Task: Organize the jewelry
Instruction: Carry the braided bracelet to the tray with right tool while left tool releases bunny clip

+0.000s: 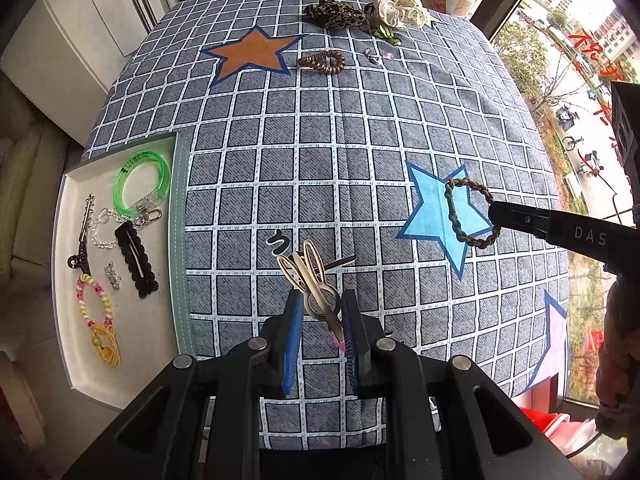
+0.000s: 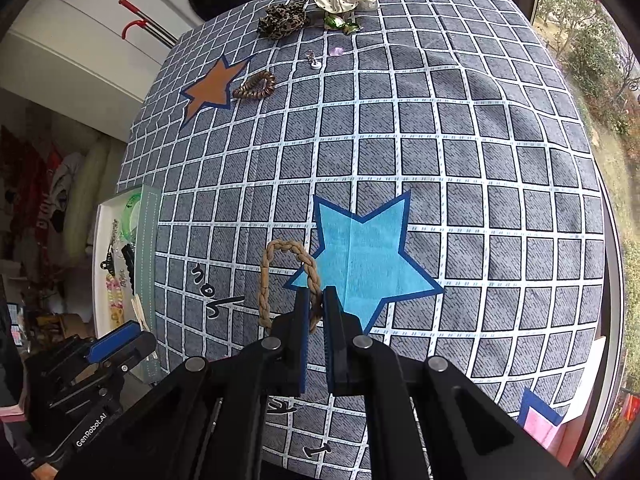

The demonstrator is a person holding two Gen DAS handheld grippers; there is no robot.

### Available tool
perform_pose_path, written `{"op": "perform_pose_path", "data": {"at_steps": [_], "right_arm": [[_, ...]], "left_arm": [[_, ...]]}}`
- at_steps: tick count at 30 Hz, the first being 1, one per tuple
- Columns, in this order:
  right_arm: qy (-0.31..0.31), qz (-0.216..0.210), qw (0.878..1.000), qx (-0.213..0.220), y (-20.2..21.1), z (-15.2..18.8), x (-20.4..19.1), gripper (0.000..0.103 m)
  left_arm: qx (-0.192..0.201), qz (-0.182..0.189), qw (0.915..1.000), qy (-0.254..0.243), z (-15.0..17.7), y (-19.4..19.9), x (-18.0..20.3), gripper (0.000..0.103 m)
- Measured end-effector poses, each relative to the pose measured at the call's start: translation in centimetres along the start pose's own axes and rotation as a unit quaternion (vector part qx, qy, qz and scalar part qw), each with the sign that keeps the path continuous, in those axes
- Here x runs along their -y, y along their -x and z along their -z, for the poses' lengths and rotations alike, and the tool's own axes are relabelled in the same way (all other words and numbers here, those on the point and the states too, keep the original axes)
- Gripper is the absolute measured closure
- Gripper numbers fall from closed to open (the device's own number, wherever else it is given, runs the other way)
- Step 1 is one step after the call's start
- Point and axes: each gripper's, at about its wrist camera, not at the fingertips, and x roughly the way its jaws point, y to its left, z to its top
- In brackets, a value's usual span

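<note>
My left gripper (image 1: 320,300) is shut on a pale gold metal hair clip (image 1: 310,276) and holds it above the checked tablecloth. My right gripper (image 2: 316,294) is shut on a braided tan bracelet (image 2: 280,276) beside the blue star (image 2: 360,252); the bracelet also shows in the left wrist view (image 1: 466,208). A white tray (image 1: 68,320) at the left holds a green bangle (image 1: 142,184), a black clip (image 1: 136,260), a bead bracelet (image 1: 94,304) and other small pieces.
At the far edge lie a leopard scrunchie (image 1: 334,12), a white dotted scrunchie (image 1: 400,8), a brown coil hair tie (image 1: 322,62) and small earrings (image 1: 370,54). An orange star (image 1: 250,54) is printed nearby. A window runs along the right.
</note>
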Motion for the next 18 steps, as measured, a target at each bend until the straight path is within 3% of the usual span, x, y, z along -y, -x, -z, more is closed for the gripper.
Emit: {"op": "perform_pose_path", "data": {"at_steps": [10, 18], "right_arm": [[-0.014, 0.011, 1.000, 0.004, 0.8, 2.2, -5.2, 0.096], [0.020, 0.010, 1.000, 0.000, 0.7, 3.5, -10.9, 0.096]], "left_arm": [[0.011, -0.001, 0.9997, -0.024, 1.1, 2.1, -5.6, 0.076], [0.016, -0.011, 0.9998, -0.001, 3.0, 3.2, -11.0, 0.076]]}}
